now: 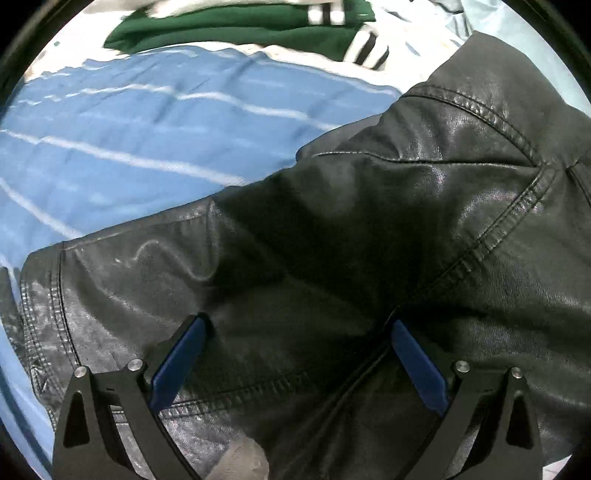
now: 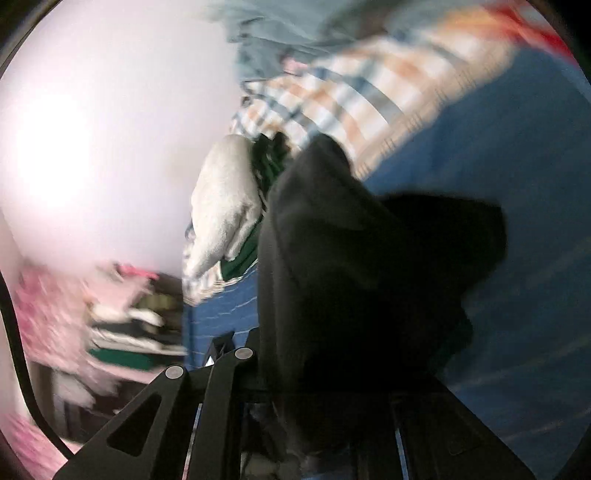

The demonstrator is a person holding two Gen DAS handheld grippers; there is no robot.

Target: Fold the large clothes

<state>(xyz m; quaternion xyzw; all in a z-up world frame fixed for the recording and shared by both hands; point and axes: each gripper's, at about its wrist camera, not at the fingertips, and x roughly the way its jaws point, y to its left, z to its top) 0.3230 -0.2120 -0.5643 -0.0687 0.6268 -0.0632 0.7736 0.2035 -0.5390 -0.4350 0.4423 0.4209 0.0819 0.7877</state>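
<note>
A black leather jacket (image 1: 369, 221) lies spread on a blue striped bedsheet (image 1: 129, 140). My left gripper (image 1: 295, 332) is open just above the jacket, its blue-padded fingers (image 1: 177, 365) wide apart over the leather near a stitched seam. In the blurred right wrist view, my right gripper (image 2: 314, 398) is shut on a fold of the black jacket (image 2: 362, 277), which rises up from between the fingers and hides the tips. The blue sheet (image 2: 517, 295) lies behind it.
A folded green garment with black-and-white striped cuffs (image 1: 240, 29) lies at the far edge of the bed. The right wrist view shows a checked fabric (image 2: 369, 96), a white fluffy garment (image 2: 225, 206), a pale wall (image 2: 92, 147) and pink clutter (image 2: 55, 314).
</note>
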